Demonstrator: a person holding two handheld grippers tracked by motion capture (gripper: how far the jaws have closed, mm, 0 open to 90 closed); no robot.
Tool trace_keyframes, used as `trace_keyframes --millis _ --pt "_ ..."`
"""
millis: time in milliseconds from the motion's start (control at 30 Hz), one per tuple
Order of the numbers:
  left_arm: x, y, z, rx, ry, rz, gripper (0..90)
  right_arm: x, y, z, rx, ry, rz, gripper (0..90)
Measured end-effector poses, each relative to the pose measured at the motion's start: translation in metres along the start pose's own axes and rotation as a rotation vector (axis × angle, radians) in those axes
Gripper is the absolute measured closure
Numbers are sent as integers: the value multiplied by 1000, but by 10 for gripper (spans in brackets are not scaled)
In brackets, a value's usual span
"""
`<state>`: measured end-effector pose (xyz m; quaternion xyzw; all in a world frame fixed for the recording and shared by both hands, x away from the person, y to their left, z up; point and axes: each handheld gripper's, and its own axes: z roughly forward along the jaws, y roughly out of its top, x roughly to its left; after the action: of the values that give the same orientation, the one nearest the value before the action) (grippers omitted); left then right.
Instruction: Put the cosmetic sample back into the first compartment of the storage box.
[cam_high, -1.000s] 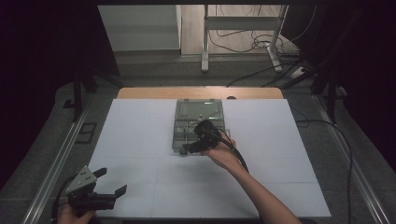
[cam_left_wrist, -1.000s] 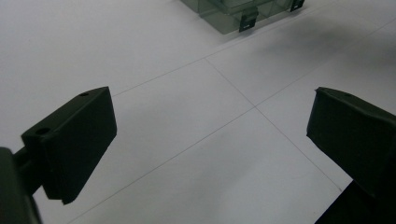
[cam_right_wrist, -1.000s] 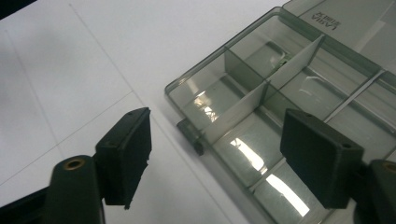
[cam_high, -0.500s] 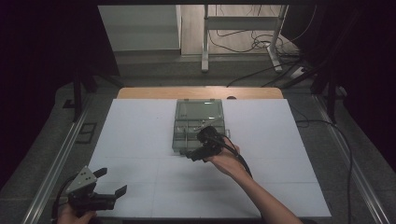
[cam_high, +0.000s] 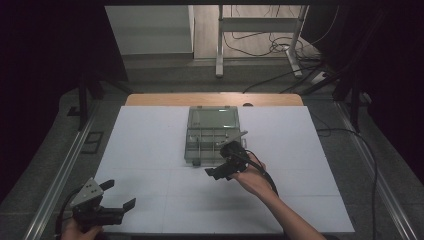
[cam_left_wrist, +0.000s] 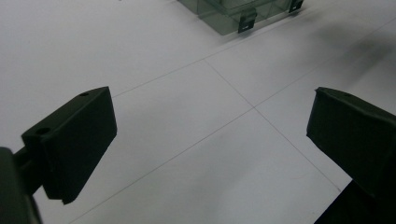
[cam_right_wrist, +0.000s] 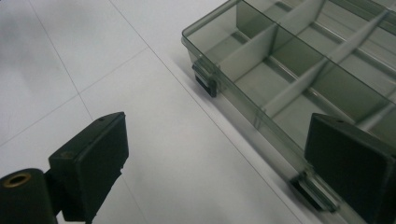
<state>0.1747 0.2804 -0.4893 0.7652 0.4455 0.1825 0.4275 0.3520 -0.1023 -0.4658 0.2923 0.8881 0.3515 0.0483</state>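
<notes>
A clear grey compartment box (cam_high: 212, 135) lies in the middle of the white mat, its lid folded open at the far side. My right gripper (cam_high: 223, 161) hovers at the box's near edge, open, with nothing held. In the right gripper view the box (cam_right_wrist: 299, 79) shows empty divided cells and two front latches (cam_right_wrist: 206, 84); the gripper (cam_right_wrist: 219, 158) straddles that front edge, with its right jaw over the rim. My left gripper (cam_high: 120, 194) rests open at the mat's near left corner. In the left gripper view the gripper (cam_left_wrist: 210, 135) is open over bare mat, with the box (cam_left_wrist: 238, 11) far off.
The white mat (cam_high: 150, 150) covers the table, and a wooden strip (cam_high: 165, 99) shows at the far edge. Metal rails (cam_high: 60, 175) run along both sides. Cables (cam_high: 260, 45) and a stand's legs sit on the floor beyond the table.
My right gripper has drawn back from over the box toward the person, to the box's near edge. The left gripper has not moved.
</notes>
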Motion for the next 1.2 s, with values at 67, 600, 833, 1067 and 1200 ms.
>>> trace_keyframes --millis 67,600,833,1067,1200 --pt "0 0 0 1 1 0 22 -1 -4 -4 -6 -3 4 56" --pt "-1 0 1 8 8 6 23 -3 -32 -29 -17 -17 24 21" --pt "-1 0 1 9 8 2 23 -5 -49 -47 -21 -34 13 13" --pt "-1 1 1 9 9 1 24 -8 -65 -62 -43 -56 33 14" --pt "0 1 1 10 9 1 24 -8 -74 -68 -50 -70 42 14"
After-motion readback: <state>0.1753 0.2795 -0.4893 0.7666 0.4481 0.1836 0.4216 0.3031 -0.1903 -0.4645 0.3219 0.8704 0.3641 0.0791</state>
